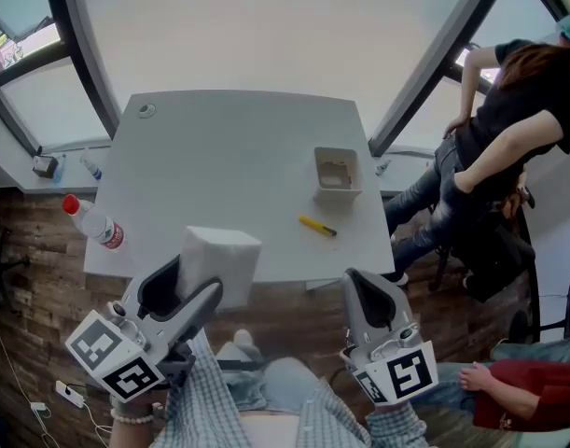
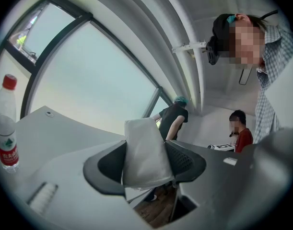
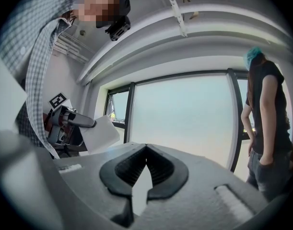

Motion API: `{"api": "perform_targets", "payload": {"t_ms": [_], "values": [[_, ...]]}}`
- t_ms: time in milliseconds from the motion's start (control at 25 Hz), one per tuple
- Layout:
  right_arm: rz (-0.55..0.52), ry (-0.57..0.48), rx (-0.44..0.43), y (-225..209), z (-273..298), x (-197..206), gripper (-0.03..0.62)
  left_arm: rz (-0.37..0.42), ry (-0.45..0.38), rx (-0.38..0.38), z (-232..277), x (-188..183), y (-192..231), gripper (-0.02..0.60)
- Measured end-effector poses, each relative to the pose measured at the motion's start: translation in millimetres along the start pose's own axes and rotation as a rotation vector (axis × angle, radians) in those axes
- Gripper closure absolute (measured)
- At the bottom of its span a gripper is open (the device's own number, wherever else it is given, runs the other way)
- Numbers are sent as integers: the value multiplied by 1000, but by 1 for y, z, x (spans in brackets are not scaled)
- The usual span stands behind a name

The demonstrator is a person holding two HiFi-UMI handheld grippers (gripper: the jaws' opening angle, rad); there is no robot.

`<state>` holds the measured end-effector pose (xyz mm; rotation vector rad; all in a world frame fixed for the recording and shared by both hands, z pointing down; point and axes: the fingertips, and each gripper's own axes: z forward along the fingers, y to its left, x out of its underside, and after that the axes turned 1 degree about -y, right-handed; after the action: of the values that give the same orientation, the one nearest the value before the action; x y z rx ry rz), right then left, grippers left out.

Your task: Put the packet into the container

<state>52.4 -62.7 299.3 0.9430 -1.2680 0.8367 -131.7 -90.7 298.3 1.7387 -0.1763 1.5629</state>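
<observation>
Okay, far left: a bottle (image 1: 96, 224) is standing at the desk (image 1: 219, 147) edge, well apart from the action. Next, the left hand-held gripper (image 1: 182, 297) is clenching the white packet (image 1: 225, 258) between its jaws. In the left gripper view the packet is standing up between both pads, gripped low, with most of it sticking out past the jaw tips. The packet is hovering by the near desk edge, not yet over the target.

Moving right, a yellow pen (image 1: 316, 225) is lying on the desk just in front of the container (image 1: 338, 173). The container is sitting open-topped toward the right side and looks empty. The right hand-held gripper (image 1: 382, 311) is hanging off the near edge, clenched on nothing, tips touching in its own view. Two bystanders (image 1: 508, 129) are off at the far right, clear of the desk.

The step in hand looks like the carry to the container. To do it well:
- Travel forward and right, staying above the pen.
- Stop centred over the opening.
- Go in narrow end first, since the packet looks about as wide as the container.
- Let go only once the packet is inside the walls.
- Avoid side contact, since the container looks light and could slide.
- The free gripper could steady the rim.
</observation>
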Motion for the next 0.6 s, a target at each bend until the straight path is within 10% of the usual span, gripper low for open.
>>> {"api": "perform_targets", "payload": {"t_ms": [600], "values": [[-19, 43, 36, 2, 3, 8, 595, -77, -6, 34, 1, 10, 19, 321]]}}
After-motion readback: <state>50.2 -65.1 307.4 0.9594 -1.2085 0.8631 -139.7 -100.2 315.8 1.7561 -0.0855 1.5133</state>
